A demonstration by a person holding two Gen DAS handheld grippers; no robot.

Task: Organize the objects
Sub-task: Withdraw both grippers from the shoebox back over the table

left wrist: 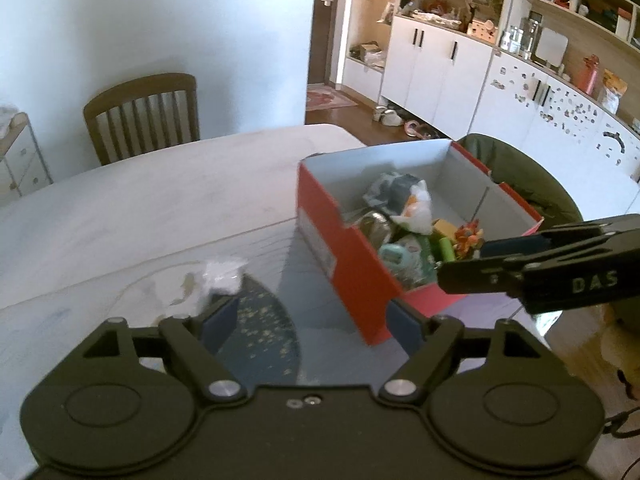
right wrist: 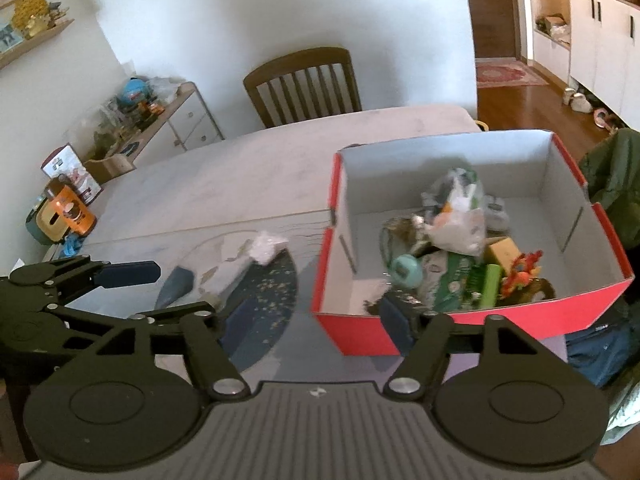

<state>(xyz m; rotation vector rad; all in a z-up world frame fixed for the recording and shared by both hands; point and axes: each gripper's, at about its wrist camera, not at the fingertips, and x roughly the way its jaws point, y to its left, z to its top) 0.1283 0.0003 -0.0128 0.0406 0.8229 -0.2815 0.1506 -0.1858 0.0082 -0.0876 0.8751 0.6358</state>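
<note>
Pale worktop fills the middle of both views, with a wooden chair against the white wall at the top and cabinets at the upper right. A red box, lid off, stands right of centre; it holds a jumble of small items, among them a white plastic bag, a teal round toy, a green tube and an orange toy. The box appears to serve as the collecting bin.

One item remains outside it: a crumpled white wrapper, lying left of the box on a round dark mat, a transparent film partly under it.

Left tongs are spread wide and hold nothing; they point at the mat just short of the wrapper, which suggests an approach to it. Right tongs are likewise wide apart and empty, poised at the box's near wall.

Items at the bottom of the box overlap and cannot be identified individually. The film's edges are hard to trace. The worktop's near edge is hidden behind the tool bodies.
</note>
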